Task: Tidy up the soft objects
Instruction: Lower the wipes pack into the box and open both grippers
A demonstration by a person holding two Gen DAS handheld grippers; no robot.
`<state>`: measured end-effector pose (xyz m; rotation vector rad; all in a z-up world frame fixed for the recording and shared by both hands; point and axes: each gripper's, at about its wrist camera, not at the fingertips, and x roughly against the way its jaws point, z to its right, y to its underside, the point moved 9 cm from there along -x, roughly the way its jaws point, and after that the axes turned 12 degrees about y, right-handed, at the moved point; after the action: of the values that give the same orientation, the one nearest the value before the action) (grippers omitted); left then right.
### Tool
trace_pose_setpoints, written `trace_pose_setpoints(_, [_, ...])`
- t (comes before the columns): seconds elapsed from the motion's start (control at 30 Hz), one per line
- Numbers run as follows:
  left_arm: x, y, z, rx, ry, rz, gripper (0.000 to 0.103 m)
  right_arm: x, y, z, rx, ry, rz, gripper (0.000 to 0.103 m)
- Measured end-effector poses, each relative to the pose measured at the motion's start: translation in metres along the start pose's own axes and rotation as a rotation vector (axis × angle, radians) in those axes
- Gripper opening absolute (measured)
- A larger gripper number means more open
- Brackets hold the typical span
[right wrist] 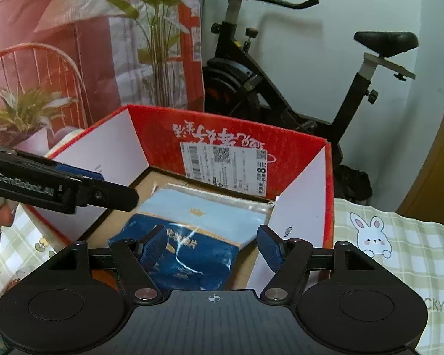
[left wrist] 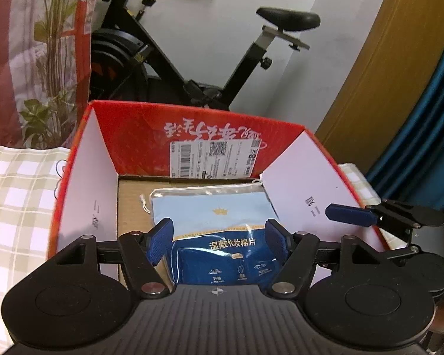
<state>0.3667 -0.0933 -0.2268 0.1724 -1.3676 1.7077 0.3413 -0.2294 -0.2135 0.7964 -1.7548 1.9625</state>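
Observation:
A blue and light-blue pack of cotton pads (left wrist: 222,236) lies flat on the floor of a red cardboard box (left wrist: 192,136). It also shows in the right wrist view (right wrist: 192,236), inside the same box (right wrist: 236,136). My left gripper (left wrist: 220,236) is open, its blue pads on either side above the pack, not touching it. My right gripper (right wrist: 211,247) is open over the near end of the pack. The right gripper's finger (left wrist: 352,214) reaches over the box's right flap in the left wrist view.
The box stands on a green checked cloth (right wrist: 399,251) with a rabbit print. A black exercise bike (right wrist: 281,88) stands behind the box. Potted plants (right wrist: 157,29) and a red printed backdrop are at the back left. A wooden door (left wrist: 384,59) is at the right.

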Motion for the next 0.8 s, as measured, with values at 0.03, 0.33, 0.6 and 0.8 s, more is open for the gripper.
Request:
trace_pose_setpoints(0.03, [0.005, 0.0, 0.002, -0.006, -0.003, 0.008, 0.07, 0.004, 0.0, 0.0, -0.008, -0.001, 0.009, 0.064])
trace_pose_setpoints(0.33, [0.063, 0.011, 0.011, -0.005, 0.002, 0.079, 0.069, 0.055, 0.001, -0.003, -0.032, -0.016, 0.111, 0.063])
trace_pose_setpoints(0.6, [0.112, 0.039, -0.004, 0.01, -0.002, 0.089, 0.068, 0.09, 0.013, -0.026, -0.078, -0.061, 0.151, 0.063])
trace_pose_setpoints(0.8, [0.129, 0.088, -0.026, 0.052, -0.007, 0.035, 0.064, 0.103, 0.044, -0.071, -0.039, -0.108, 0.129, 0.062])
